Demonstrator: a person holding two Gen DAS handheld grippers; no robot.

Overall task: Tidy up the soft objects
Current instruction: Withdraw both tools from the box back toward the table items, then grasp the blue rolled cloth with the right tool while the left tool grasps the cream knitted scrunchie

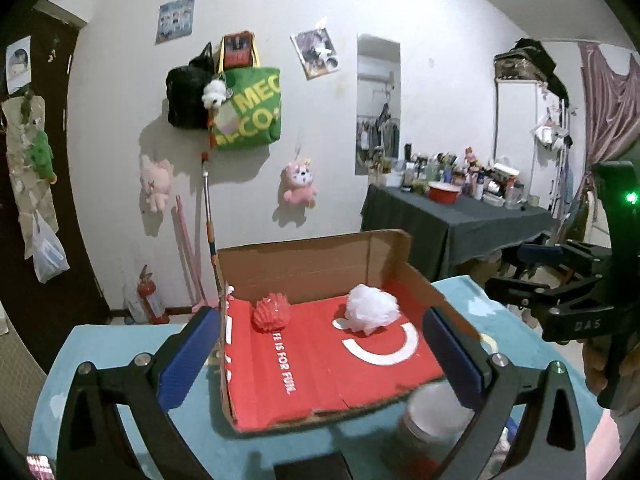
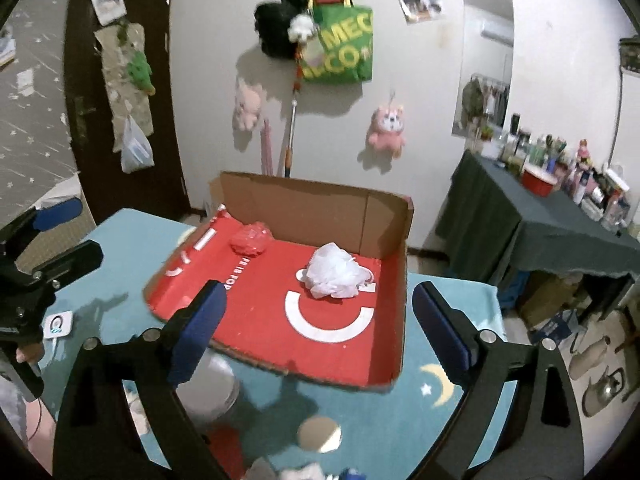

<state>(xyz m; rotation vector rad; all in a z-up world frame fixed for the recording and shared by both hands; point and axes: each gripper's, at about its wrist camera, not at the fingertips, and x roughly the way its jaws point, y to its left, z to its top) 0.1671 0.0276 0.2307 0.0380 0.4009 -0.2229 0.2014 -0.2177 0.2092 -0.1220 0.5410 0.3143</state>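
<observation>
A shallow cardboard box [image 1: 304, 268] [image 2: 304, 208] with a red printed floor lies on the teal table cloth. Inside it, a red mesh puff [image 1: 271, 315] [image 2: 250, 239] sits at the back left and a white mesh puff [image 1: 372, 309] [image 2: 334, 270] at the back right. My left gripper [image 1: 320, 360] hangs open at the box's near edge with nothing between its blue pads. My right gripper [image 2: 320, 328] is open too, over the box's front half, and holds nothing. Each gripper shows in the other's view, the right one [image 1: 516, 270] and the left one [image 2: 66, 232].
A white-lidded jar [image 1: 432, 412] [image 2: 208, 388] stands just in front of the box, under the fingers. A round disc [image 2: 319, 434] lies on the cloth nearby. A dark-clothed table [image 1: 460, 220] crowded with bottles stands at the right. Plush toys and bags hang on the wall.
</observation>
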